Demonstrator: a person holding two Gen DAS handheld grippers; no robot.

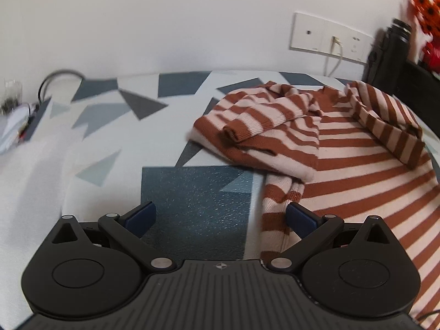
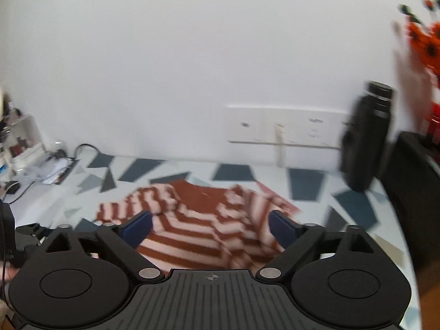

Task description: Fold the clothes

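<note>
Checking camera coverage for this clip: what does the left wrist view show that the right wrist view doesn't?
Only the left wrist view shows the left hand-held gripper, open over the patterned table cover, with the striped sweater's folded-in sleeve cuff sharp.

Only the right wrist view shows the right hand-held gripper, open above the blurred sweater, and white shelving at far left.

Both share the sweater, the wall socket panel, the black bottle and the orange flowers.

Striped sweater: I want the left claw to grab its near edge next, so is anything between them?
Nothing visible. The left claw is open over bare patterned tablecloth, and the striped sweater lies right beside its right-hand finger.
</note>
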